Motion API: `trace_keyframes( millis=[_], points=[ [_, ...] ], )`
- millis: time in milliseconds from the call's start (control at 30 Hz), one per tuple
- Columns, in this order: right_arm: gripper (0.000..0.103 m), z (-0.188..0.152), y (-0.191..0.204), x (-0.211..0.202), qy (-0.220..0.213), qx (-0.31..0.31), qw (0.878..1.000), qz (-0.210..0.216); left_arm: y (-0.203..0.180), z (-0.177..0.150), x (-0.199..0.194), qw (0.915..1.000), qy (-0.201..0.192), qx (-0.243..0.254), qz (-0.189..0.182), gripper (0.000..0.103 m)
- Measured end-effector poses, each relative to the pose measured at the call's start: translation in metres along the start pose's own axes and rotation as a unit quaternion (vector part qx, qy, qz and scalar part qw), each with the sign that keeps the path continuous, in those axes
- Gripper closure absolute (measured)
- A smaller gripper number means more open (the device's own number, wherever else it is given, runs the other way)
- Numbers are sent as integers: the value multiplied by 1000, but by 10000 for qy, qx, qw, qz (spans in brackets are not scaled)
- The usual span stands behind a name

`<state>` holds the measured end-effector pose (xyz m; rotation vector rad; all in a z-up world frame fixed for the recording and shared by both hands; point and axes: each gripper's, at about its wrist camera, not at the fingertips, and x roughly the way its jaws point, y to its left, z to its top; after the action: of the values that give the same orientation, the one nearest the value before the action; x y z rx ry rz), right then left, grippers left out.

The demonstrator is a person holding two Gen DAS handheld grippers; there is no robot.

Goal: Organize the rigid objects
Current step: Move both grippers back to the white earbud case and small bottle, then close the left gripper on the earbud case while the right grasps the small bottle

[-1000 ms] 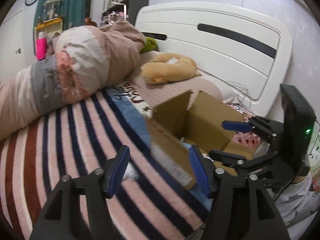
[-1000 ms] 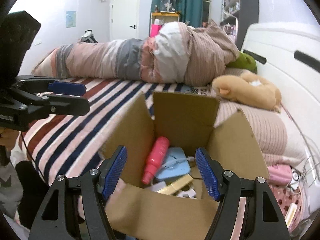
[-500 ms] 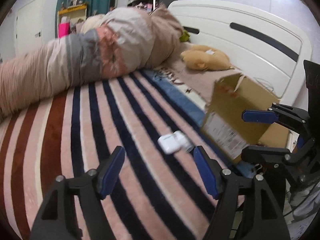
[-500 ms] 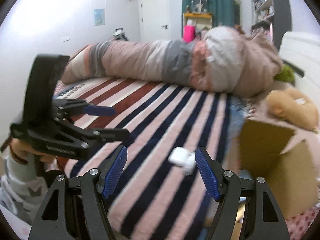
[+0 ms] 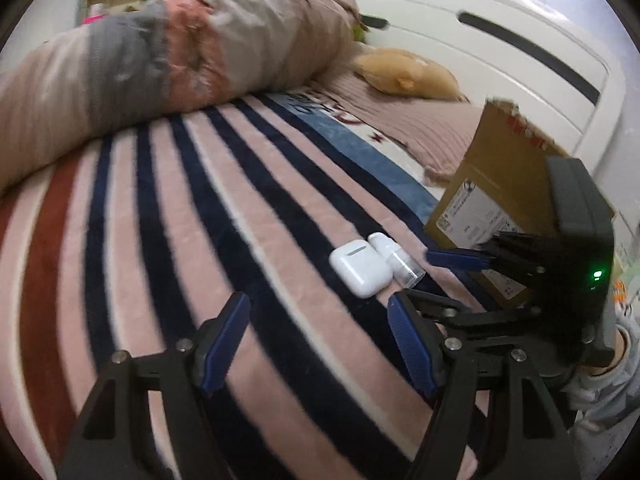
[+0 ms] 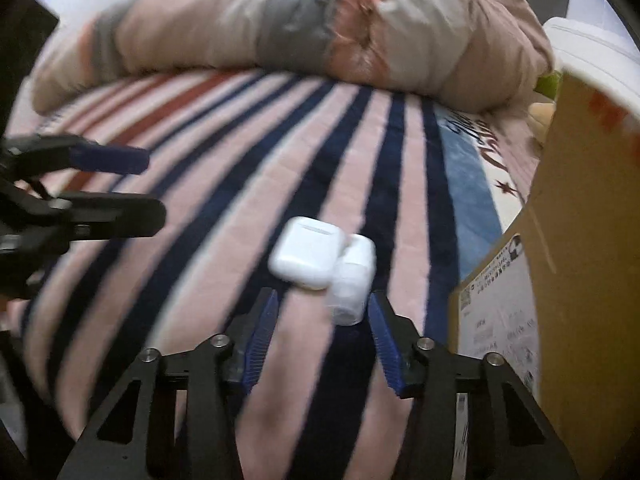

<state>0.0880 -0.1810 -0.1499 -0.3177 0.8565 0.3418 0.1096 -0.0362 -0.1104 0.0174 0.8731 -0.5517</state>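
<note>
Two white things lie touching on striped blanket (image 5: 248,216), just left of box (image 5: 496,184): earbud case (image 6: 306,252) and small bottle (image 6: 352,280). We bring right gripper (image 6: 320,330) low, jaws wide, bottle at its tips, likely for pick into box. Left gripper (image 5: 318,344) waits wide, empty.

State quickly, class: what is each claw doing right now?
Left claw: open, holding nothing.
Right claw: open, holding nothing.
</note>
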Motion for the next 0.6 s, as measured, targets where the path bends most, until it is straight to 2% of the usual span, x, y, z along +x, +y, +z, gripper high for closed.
trace_keyframes(
  millis=[167, 200, 233, 267, 400, 533, 600],
  points=[
    [68, 1, -8, 29, 85, 85, 9998, -184, 6, 14, 49, 9980, 380, 63, -502, 35],
    [70, 0, -10, 31, 55, 85, 9998, -181, 6, 16, 55, 9973, 424, 97, -586, 35],
    [77, 0, -11, 33, 36, 84, 9999, -123, 4, 18, 62, 9966, 472, 146, -666, 35],
    [77, -2, -12, 32, 9, 96, 9999, -88, 2, 19, 67, 9959, 513, 215, -719, 35],
    [80, -9, -10, 24, -101, 7, 9999, -110, -9, 26, 84, 9948, 588, 469, -683, 35],
    [80, -16, -8, 18, -82, -28, 9999, -61, -17, 29, 94, 9941, 478, 636, -740, 35],
    [81, -15, -10, 19, -54, 10, 10000, -71, -20, 29, 94, 9932, 424, 730, -804, 43]
  ],
)
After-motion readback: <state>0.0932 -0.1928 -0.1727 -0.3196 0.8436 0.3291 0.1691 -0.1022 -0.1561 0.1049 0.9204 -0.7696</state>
